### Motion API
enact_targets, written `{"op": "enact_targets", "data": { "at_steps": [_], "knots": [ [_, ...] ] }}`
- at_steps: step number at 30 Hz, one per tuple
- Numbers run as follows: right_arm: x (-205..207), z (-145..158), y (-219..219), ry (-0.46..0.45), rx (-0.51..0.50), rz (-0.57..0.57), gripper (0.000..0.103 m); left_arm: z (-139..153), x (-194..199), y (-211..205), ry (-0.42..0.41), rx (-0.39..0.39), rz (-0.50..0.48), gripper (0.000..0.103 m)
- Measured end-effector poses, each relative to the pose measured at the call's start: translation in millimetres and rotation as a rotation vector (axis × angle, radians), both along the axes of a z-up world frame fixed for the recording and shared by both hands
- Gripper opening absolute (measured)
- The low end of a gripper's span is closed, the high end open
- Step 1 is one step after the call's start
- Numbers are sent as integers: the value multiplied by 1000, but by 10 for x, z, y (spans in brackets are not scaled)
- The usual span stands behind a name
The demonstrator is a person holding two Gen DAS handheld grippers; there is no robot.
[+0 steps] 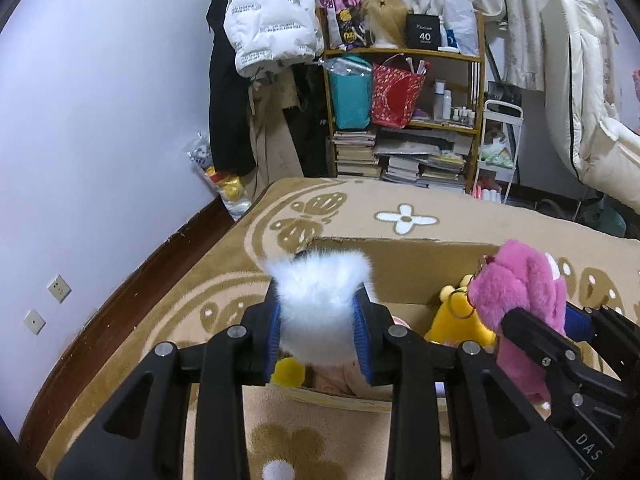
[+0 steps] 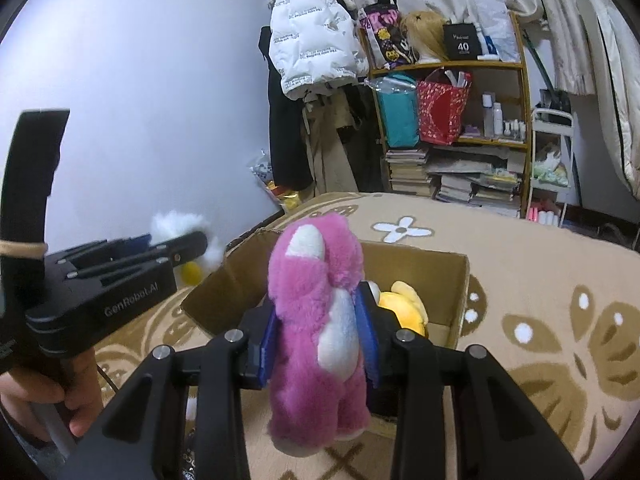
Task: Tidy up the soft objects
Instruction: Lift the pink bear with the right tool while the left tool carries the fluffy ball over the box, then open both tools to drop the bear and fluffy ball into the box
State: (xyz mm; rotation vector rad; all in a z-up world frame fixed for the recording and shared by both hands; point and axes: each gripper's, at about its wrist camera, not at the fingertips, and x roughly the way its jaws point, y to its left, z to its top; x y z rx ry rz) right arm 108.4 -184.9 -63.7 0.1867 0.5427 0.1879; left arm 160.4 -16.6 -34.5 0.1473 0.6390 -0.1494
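My left gripper [image 1: 320,316] is shut on a white fluffy plush toy [image 1: 318,300] with a yellow pompom part [image 1: 288,372], held above the near left edge of an open cardboard box [image 1: 404,276]. My right gripper [image 2: 320,332] is shut on a pink plush bear [image 2: 318,320], held upright over the box [image 2: 456,284]. The pink bear [image 1: 520,300] also shows at the right of the left wrist view. A yellow plush toy [image 2: 404,304] lies inside the box, also seen in the left wrist view [image 1: 460,320]. The left gripper and white plush [image 2: 176,224] show at the left of the right wrist view.
The box sits on a beige patterned blanket [image 1: 400,208] on a bed. Behind stand a wooden shelf [image 1: 404,54] with bags and books, a hanging white puffer jacket [image 1: 268,12] and a white cart [image 1: 500,140]. A wall [image 1: 100,120] is at the left.
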Motion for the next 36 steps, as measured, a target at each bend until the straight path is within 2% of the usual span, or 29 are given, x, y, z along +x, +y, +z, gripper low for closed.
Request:
{"op": "enact_targets", "data": {
  "at_steps": [10, 11, 12, 14, 16, 17, 18, 20, 24, 31, 36],
  "knots": [
    [85, -125, -41, 30, 17, -11, 43, -148, 127, -29, 63, 15, -4, 34],
    [85, -124, -50, 32, 14, -16, 46, -152, 137, -28, 73, 15, -3, 42],
    [89, -120, -61, 33, 14, -23, 49, -157, 140, -19, 82, 11, 1, 55],
    [64, -116, -97, 29, 30, -47, 73, -146, 110, 6, 71, 0, 3, 63],
    [33, -108, -146, 20, 60, -64, 85, -127, 101, 23, 67, 4, 7, 66],
    [20, -97, -161, 16, 71, -66, 86, -120, 104, 31, 69, 8, 13, 75],
    [10, -83, -174, 15, 77, -68, 87, -116, 102, 42, 67, 11, 23, 89],
    [4, -64, -182, 21, 74, -69, 92, -114, 93, 93, 52, 8, 61, 102],
    [-20, -40, -179, 21, 57, -80, 103, -145, 113, 153, 76, 6, 75, 103],
    [-77, -6, -129, 43, 37, -84, 103, -97, 52, 208, 66, 26, 91, 103],
    [-184, -6, -68, 54, 23, -86, 103, -85, -28, 287, 92, 22, 91, 103]
  ]
}}
